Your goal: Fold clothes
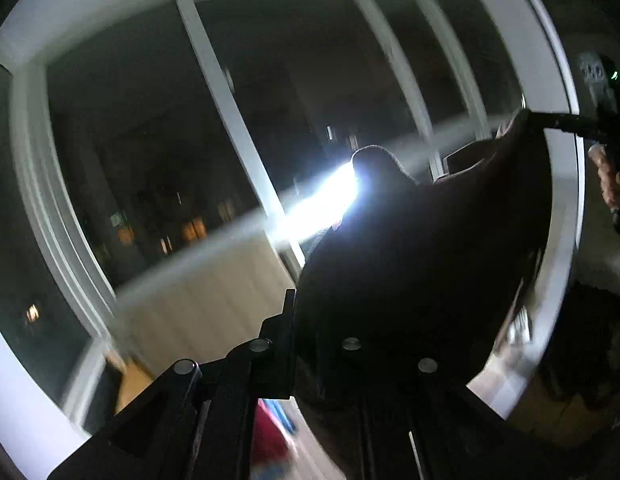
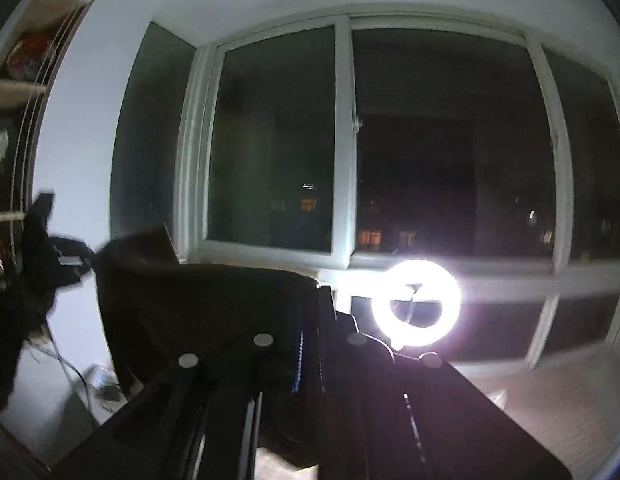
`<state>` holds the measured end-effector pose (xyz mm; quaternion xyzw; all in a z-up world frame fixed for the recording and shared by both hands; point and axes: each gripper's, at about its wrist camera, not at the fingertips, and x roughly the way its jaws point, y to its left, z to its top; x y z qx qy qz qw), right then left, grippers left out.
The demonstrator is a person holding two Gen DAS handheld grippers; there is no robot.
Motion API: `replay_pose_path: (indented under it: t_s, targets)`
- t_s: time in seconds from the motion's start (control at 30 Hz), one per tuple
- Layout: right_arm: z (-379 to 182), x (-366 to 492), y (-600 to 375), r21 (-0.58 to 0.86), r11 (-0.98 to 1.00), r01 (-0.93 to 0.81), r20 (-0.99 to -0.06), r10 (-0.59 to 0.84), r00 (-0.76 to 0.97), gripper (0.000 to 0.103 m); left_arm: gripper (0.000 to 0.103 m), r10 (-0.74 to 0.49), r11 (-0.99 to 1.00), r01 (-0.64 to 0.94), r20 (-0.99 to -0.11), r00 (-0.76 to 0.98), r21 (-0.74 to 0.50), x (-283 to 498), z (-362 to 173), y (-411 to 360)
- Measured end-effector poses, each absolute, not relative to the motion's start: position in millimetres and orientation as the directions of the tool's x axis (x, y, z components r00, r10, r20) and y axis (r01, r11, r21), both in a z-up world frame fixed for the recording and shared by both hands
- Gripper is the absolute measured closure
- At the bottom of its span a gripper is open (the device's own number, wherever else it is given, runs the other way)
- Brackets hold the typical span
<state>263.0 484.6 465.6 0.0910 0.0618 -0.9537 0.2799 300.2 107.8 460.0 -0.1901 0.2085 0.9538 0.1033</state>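
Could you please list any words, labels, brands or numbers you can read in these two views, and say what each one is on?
None can be read.
The pale tag at the edge of the dark garment: blurred, unreadable.
The packages on the shelf: too blurred to read.
The lit shapes outside the window: only glows, no legible signs.

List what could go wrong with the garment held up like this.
1. The dark garment hangs in the air between both grippers, left and right; if either grip is only on a thin edge, it may slip out.
2. The ring light glares straight into both cameras, leaving the cloth a black shape, so hems and corners are hard to line up.
3. Both views are motion-blurred; fast swinging could twist the cloth.
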Motion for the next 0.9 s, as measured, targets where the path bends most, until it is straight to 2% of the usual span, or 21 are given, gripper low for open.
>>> replay_pose_path:
  t_s: [0.07, 0.1, 0.2, 0.4, 0.5, 0.57, 0.6, 0.7, 0.9]
  targets:
    - [440, 253, 467, -0.101, -0.844, 0.526, -0.307, -0.477, -0.824, 0.097, 0.098, 0.121, -0.896, -0.314, -0.509, -0.852, 0.314, 281, 427, 107]
    - [434, 249, 465, -0.091, -0.843, 0.529, -0.334, -0.475, -0.814, 0.097, 0.098, 0.114, -0.899, -0.313, -0.527, -0.842, 0.305, 276, 419, 105]
    - [431, 243, 463, -0.070, -0.843, 0.534, -0.361, -0.477, -0.801, 0.097, 0.098, 0.100, -0.917, -0.275, -0.502, -0.859, 0.288, 278, 434, 96]
    - [504, 278, 495, -0.102, -0.851, 0.515, -0.168, -0.496, -0.852, 0.097, 0.097, 0.112, -0.904, -0.207, -0.260, -0.959, 0.374, 344, 530, 91]
    - [520, 293, 503, -0.118, -0.858, 0.500, -0.108, -0.490, -0.865, 0.097, 0.096, 0.109, -0.894, -0.195, -0.225, -0.968, 0.403, 352, 543, 97]
    - [518, 286, 497, -0.150, -0.862, 0.485, -0.112, -0.472, -0.874, 0.097, 0.096, 0.106, -0.887, -0.189, -0.214, -0.971, 0.421, 354, 547, 102]
    - [514, 277, 493, -0.158, -0.861, 0.484, -0.126, -0.468, -0.875, 0.097, 0.096, 0.101, -0.885, -0.188, -0.217, -0.971, 0.426, 349, 547, 102]
    - [499, 240, 482, -0.167, -0.855, 0.492, -0.181, -0.464, -0.867, 0.097, 0.096, 0.060, -0.892, -0.189, -0.305, -0.950, 0.411, 291, 524, 101]
    - [443, 97, 445, -0.166, -0.835, 0.525, -0.323, -0.457, -0.828, 0.097, 0.096, -0.053, -0.914, -0.149, -0.477, -0.878, 0.377, 141, 458, 97]
